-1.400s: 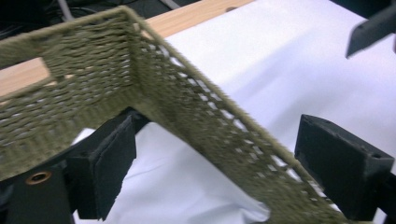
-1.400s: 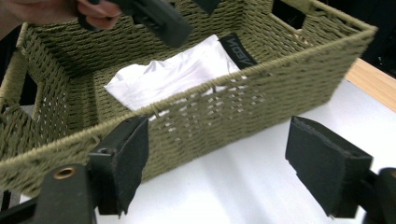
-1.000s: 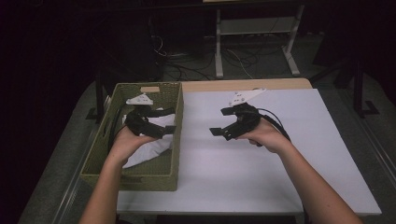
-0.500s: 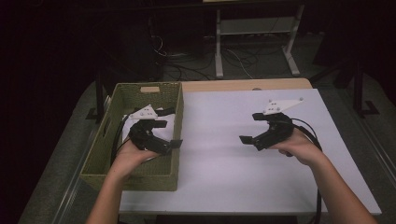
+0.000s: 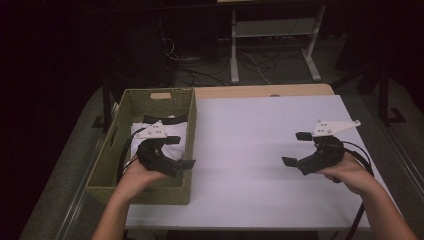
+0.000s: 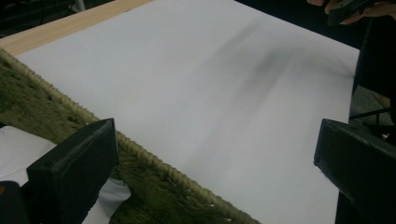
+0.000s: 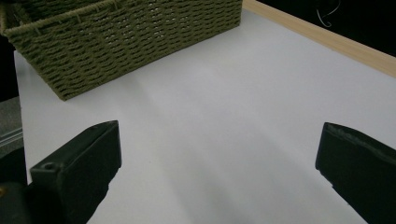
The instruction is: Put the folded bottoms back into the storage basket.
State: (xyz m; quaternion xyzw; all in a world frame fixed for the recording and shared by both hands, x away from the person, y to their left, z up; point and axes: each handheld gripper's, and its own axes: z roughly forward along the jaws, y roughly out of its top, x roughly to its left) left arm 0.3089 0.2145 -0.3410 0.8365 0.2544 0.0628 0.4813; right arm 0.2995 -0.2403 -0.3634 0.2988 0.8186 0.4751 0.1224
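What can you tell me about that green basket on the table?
The basket is a long rectangular one, woven from olive-green cord or fibre, open at the top, with a handle slot in its left wall. It stands upright at the left edge of the white table. White cloth with a black band lies inside. The left gripper hangs over its right rim, fingers open, holding nothing.

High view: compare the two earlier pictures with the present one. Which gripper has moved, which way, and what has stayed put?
The right gripper has swung away from the table's middle towards its right edge, jaws open and holding nothing. The left gripper has drawn back towards the person over the basket, also open and holding nothing. The basket, the white cloth in it and the table have stayed as they were.
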